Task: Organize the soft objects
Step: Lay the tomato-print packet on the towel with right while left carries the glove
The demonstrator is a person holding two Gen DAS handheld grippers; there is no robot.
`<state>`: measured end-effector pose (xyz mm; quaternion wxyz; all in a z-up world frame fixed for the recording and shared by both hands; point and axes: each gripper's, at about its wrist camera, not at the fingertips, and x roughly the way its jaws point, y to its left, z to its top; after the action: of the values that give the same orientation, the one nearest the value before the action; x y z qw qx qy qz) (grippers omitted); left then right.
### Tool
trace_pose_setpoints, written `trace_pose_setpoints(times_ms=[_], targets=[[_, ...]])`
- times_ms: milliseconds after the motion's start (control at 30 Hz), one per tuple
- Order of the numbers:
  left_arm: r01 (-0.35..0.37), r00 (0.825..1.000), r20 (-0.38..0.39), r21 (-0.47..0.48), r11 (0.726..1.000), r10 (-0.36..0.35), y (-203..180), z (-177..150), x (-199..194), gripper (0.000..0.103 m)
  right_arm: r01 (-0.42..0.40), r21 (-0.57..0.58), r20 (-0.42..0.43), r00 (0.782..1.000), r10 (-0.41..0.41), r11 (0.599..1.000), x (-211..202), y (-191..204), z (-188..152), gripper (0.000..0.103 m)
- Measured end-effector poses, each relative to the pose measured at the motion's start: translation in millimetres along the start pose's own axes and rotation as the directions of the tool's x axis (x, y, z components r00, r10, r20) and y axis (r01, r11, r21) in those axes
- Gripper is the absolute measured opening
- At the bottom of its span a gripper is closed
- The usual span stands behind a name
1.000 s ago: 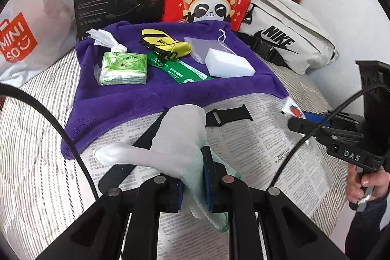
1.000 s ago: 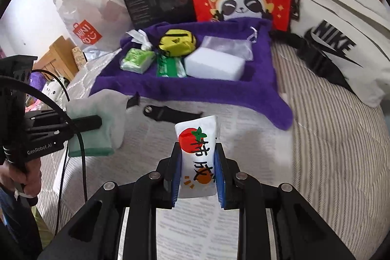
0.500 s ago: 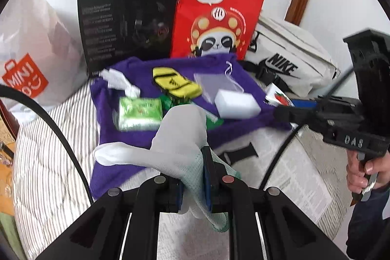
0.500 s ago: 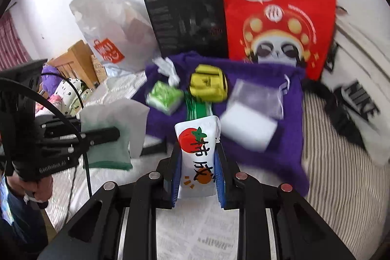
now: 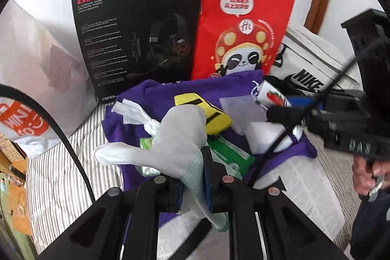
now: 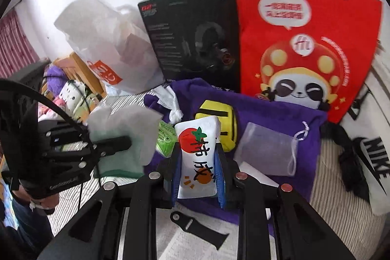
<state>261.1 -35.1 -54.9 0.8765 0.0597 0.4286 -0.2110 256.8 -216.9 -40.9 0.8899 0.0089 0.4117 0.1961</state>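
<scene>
Black tongs (image 5: 193, 184) with blue pads, silver screws; black cable (image 5: 61, 138).

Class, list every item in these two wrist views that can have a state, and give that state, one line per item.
left gripper: shut on white sock.
white sock: held, hanging limp above purple towel.
right gripper: shut on tomato packet.
tomato packet: held upright.
purple towel: spread out, rumpled.
yellow pouch: lying on the towel.
mesh drawstring bag: lying flat.
red paper bag: standing upright.
black headset box: standing upright.
</scene>
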Motion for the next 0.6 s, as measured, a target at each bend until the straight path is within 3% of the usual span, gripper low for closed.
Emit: trace_pose_setpoints(times_ms=[400, 600], targets=[[0.055, 0.998, -0.014, -0.005, 0.998, -0.056, 9.3, 11.8, 35.0, 0.013, 0.036, -0.038, -0.062, 0.997, -0.038, 0.999, 30.0, -1.5, -3.6, 0.024], [0.044, 0.999, -0.023, -0.023, 0.999, -0.045, 18.8, 9.2, 40.0, 0.013, 0.009, -0.048, -0.099, 0.995, -0.014, 0.999, 43.9, -0.3, -10.9, 0.025]])
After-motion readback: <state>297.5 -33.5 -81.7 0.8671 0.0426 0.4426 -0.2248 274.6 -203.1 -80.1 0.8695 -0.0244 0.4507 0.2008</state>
